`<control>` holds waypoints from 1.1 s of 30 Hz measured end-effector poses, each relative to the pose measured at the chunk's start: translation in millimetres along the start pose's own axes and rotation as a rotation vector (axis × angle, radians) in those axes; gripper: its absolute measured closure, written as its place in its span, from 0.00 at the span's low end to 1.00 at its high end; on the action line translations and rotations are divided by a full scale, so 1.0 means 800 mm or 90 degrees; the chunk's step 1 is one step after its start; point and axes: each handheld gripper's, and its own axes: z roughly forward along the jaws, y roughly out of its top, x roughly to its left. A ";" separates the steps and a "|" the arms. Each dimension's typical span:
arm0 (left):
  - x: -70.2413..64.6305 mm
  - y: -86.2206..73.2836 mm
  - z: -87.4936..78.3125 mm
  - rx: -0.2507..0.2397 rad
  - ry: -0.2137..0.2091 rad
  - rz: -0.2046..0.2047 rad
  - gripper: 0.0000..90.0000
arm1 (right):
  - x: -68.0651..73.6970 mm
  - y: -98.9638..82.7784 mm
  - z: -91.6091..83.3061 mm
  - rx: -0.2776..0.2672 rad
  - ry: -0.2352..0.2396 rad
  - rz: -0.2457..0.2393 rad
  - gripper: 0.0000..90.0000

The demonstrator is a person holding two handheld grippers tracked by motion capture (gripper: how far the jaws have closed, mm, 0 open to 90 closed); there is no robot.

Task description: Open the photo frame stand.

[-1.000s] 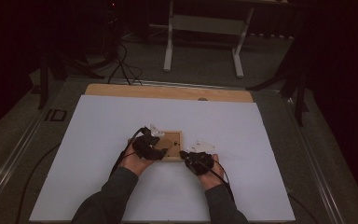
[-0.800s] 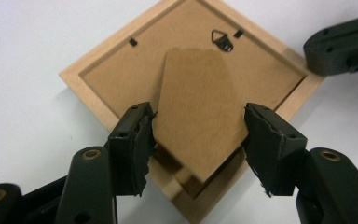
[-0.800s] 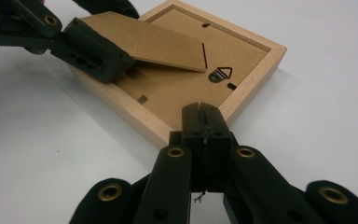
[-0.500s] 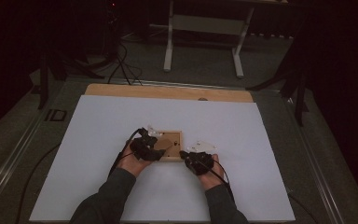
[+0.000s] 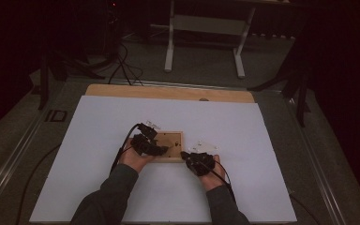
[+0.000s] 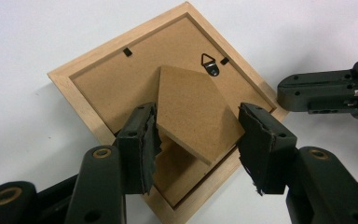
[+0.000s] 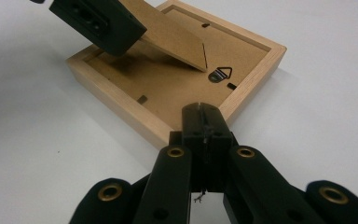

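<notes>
Wooden picture frame [image 5: 168, 146] face-down mid-table on white sheet [image 5: 98, 140], backing board set in it; left gripper [image 6: 198, 140] jaws spread, just opening, straddling raised easel stand [image 6: 193, 112]; right gripper [image 7: 204, 122] pressed together at frame edge, near triangular hanger [image 7: 220, 73].

Raised stand flap [image 6: 193, 112] between left jaws, white tabletop [image 5: 98, 131] around frame [image 5: 171, 146] open

One marking is readable: "ID" in large pale block letters on the grey floor strip [image 5: 56, 116] just left of the white table sheet [image 5: 98, 187], high view. The letters stand at the sheet's far-left corner. No other text, label, brand or number is legible; the wooden frame back [image 6: 121, 84] carries none in either gripper view.
</notes>
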 end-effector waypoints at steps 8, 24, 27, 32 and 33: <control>0.007 0.004 0.003 0.010 -0.026 -0.035 0.54 | 0.000 0.000 0.000 -0.001 0.000 0.002 1.00; 0.020 0.007 0.003 0.015 -0.071 -0.098 0.55 | 0.001 0.000 0.000 -0.001 -0.002 0.003 1.00; 0.021 0.007 0.005 0.027 -0.072 -0.097 0.55 | 0.000 0.000 0.000 -0.001 -0.002 0.003 1.00; 0.019 0.008 0.007 0.026 -0.073 -0.103 0.55 | 0.000 0.000 0.000 -0.001 -0.002 0.002 1.00; 0.018 0.008 0.008 0.031 -0.077 -0.101 0.55 | 0.000 0.000 0.000 -0.001 -0.002 0.002 1.00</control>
